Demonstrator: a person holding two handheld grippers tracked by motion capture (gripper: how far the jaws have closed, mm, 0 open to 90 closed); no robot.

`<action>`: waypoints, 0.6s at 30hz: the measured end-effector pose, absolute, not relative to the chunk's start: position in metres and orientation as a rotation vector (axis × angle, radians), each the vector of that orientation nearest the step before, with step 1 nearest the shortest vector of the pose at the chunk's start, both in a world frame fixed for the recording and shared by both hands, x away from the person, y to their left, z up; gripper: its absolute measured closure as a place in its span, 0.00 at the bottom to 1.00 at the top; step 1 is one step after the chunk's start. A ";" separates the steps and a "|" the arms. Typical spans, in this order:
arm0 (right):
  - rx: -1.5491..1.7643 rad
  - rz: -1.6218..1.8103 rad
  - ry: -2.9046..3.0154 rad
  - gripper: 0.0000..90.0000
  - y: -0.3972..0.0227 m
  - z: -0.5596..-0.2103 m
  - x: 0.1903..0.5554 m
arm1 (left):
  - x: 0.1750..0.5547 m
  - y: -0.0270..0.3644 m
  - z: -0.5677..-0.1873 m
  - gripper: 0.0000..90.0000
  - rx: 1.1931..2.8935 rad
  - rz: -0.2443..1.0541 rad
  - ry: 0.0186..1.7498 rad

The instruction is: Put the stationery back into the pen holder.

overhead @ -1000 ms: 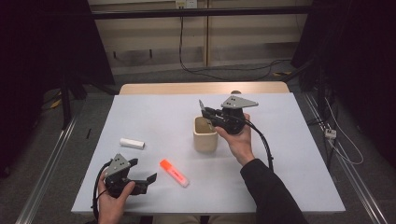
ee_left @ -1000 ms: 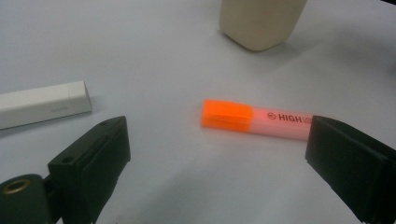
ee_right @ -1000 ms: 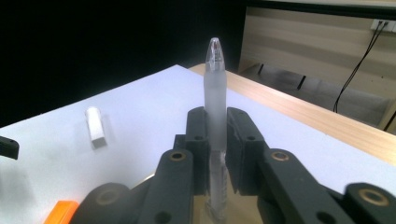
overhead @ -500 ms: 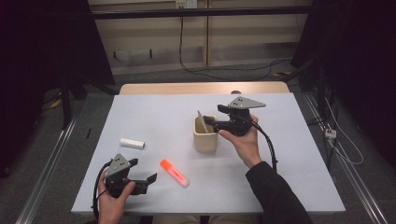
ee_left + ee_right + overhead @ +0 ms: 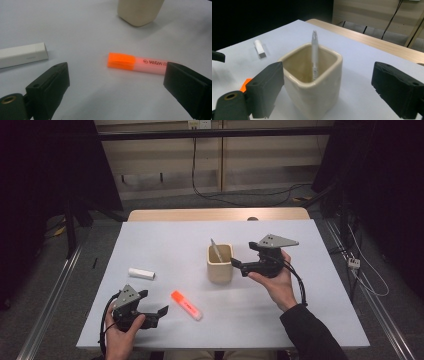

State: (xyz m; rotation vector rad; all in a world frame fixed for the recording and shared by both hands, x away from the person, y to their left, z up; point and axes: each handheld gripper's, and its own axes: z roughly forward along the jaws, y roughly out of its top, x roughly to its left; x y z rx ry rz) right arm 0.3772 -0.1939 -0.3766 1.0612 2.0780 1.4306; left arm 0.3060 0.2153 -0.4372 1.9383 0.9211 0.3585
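Your right tool [image 5: 239, 265] sits level beside the cup [image 5: 220, 264], jaws pointed at its wall and just opened wide, nothing between them. The pen [image 5: 216, 251] stands in the cup, leaning on the rim, free of the tool.

From the right gripper view, the cup [image 5: 312, 82] stands just ahead of your jaws, its near corner between them but touching neither, and the pen [image 5: 314, 56] rises past the rim. From above, the pen shows as a thin grey stick. That gripper view also catches the eraser [image 5: 259, 48] far beyond the cup and a sliver of orange by the left jaw.

The left gripper view gives what the high view cannot: the highlighter [image 5: 140, 63] lies ahead of your left tool [image 5: 116, 82], orange cap toward the middle, its body running behind the right jaw, print reading "HIGH". The eraser [image 5: 22, 55] lies off to the left of those jaws.

Your right hand [image 5: 275, 282] cradles its tool from below, forearm running back to the surface [image 5: 165, 240] edge. Your left hand [image 5: 122, 332] rests low at the near edge, its tool [image 5: 161, 315] wide and empty, aimed at the highlighter [image 5: 186, 305]. Nothing stands between that tool and the highlighter; the eraser [image 5: 141, 274] lies well apart.
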 end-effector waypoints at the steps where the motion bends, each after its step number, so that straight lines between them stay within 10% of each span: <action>1: 1.062 1.429 2.078 0.11 -0.196 -0.378 0.375 | 0.306 0.215 -0.437 0.07 1.937 0.359 0.921; 18: 1.157 1.318 2.100 0.11 -0.242 -0.405 0.335 | 0.306 0.213 -0.437 0.08 1.943 0.334 0.916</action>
